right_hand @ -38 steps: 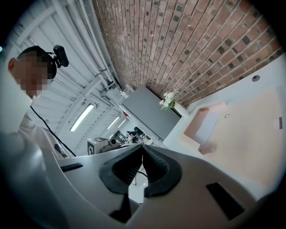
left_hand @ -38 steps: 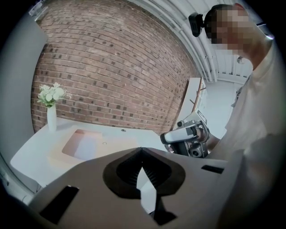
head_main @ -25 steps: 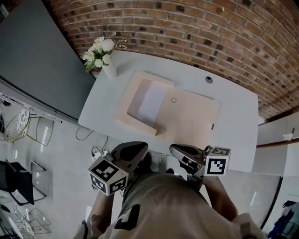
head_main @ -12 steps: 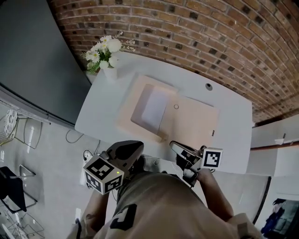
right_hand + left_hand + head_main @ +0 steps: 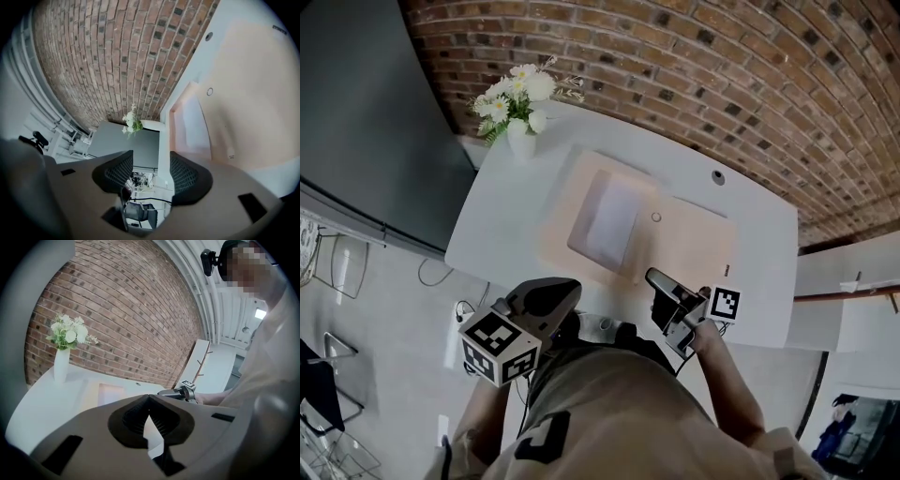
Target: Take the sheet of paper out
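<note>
Head view: sheet of paper (image 5: pixel 611 223) lies in open box (image 5: pixel 555 227) on counter (image 5: pixel 502 211); left gripper (image 5: pixel 566 286) jaws clenched, empty; right gripper (image 5: pixel 654 278) jaws have just been opening, empty.

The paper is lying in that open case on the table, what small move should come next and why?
Probably ease the right tongs forward toward the near edge of the sheet of paper. Their jaws have just been opening, nothing between them, and the sheet lies flat in the open tan case, untouched.
</note>
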### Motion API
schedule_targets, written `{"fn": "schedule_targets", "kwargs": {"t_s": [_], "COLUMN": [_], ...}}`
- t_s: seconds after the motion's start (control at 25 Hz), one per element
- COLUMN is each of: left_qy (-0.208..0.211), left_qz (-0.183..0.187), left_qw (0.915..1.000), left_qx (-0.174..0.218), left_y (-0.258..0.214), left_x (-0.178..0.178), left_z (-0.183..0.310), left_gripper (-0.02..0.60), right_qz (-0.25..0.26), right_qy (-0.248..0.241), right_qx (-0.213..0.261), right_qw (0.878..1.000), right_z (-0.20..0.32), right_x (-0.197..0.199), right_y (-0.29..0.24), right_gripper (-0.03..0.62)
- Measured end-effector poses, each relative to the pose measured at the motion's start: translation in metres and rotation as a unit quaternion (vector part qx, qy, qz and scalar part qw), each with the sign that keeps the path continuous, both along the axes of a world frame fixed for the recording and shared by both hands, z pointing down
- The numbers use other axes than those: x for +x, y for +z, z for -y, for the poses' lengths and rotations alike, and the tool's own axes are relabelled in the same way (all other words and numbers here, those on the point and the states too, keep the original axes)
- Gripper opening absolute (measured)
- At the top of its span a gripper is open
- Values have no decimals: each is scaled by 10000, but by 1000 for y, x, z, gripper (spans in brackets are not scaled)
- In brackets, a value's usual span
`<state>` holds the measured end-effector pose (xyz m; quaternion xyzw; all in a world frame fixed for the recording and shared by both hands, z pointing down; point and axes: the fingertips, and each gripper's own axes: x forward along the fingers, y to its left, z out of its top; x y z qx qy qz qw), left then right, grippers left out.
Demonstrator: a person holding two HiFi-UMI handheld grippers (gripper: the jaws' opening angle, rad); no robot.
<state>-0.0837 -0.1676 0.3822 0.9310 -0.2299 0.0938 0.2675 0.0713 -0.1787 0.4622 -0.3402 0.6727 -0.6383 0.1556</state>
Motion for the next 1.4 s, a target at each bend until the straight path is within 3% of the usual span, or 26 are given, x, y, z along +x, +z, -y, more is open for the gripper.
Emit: {"fn": "schedule_targets", "kwargs": {"t_s": [0.16,0.48,0.84,1.4], "left_qy": [-75,-386,-526,-655], "left_qz": [1,203,444,536], "left_qw": [10000,9989,9974,9958], "left_qx": [-34,-145,-233,-358], "left_y": [1,6,9,10], "left_x": [-5,-9,11,25], "left_z": [6,14,23,19], "left_gripper": [14,15,14,14], "right_qz": [199,-56,35,262], "right_qy": [349,-98,-748,-923], "right_qx": [-270,-708,-1152,-1576], "right_qw": [9988,9974,9905,9828], "right_z": [21,38,46,48], "right_x": [18,11,-4,-12], "right_y": [18,69,109,139], "right_gripper": [268,301,365,368]}}
